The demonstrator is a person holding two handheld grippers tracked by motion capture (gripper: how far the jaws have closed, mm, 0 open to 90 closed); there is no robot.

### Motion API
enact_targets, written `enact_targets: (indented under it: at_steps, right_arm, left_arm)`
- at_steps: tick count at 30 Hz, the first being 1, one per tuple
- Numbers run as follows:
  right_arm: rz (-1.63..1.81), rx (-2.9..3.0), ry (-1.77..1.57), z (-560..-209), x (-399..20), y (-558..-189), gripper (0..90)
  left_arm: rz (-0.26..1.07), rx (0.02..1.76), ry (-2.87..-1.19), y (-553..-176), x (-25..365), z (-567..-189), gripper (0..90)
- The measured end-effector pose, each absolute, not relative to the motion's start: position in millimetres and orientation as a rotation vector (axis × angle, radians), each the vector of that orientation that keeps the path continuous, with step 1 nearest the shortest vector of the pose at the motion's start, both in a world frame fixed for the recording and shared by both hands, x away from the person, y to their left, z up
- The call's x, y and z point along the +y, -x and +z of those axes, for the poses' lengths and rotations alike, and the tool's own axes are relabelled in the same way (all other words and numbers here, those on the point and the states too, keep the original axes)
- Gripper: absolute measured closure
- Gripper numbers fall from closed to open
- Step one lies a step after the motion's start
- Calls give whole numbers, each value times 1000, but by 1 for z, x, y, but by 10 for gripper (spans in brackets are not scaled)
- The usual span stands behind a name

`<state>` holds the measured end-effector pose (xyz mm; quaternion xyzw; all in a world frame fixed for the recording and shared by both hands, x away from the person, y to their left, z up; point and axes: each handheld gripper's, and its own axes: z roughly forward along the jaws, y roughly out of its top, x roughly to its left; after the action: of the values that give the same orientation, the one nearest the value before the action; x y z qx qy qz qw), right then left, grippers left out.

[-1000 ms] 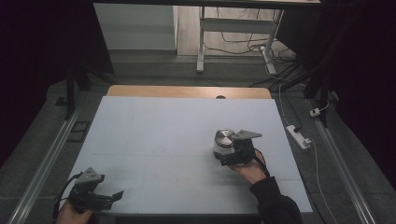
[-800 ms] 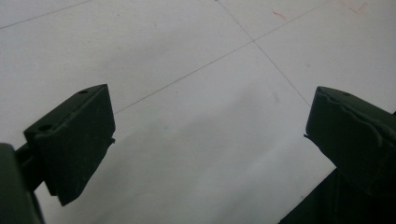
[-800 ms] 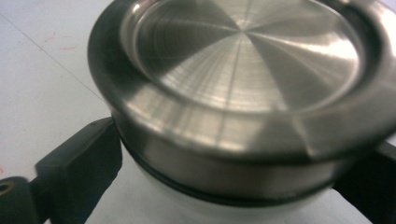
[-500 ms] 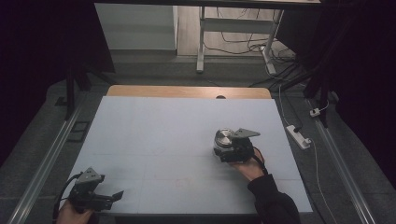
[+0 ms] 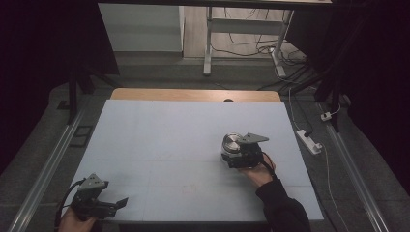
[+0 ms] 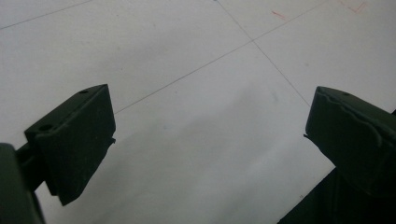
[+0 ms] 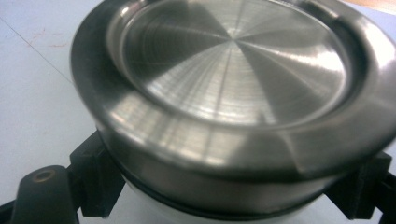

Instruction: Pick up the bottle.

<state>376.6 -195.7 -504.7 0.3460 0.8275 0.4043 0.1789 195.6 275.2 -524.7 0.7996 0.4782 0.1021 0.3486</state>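
Observation:
A round container with a brushed steel lid (image 5: 233, 143) (image 7: 229, 70) and a white body sits right of the middle of the pale blue table (image 5: 159, 140). My right gripper (image 5: 230, 153) (image 7: 226, 196) is shut on it, one black jaw against each side of the body just under the lid. Whether the container rests on the table or is slightly lifted I cannot tell. My left gripper (image 5: 116, 205) (image 6: 210, 149) is at the near left corner, low over the bare surface, open wide with nothing between its jaws.
A wooden strip (image 5: 193, 94) borders the table's far edge. Metal rails (image 5: 46, 169) run along the floor on both sides. A white power strip (image 5: 309, 141) lies on the floor to the right, and table legs with cables (image 5: 241, 38) stand beyond.
The right gripper and the container have edged very slightly away from the person. The left gripper has stayed put.

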Motion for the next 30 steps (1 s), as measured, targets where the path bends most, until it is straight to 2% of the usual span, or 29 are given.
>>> enact_targets:
  at_steps: [30]
  right_arm:
    - [1260,2374,-879,-478,-171,-350,142]
  left_arm:
    - [263,1241,-2067,-196,276,-525,24]
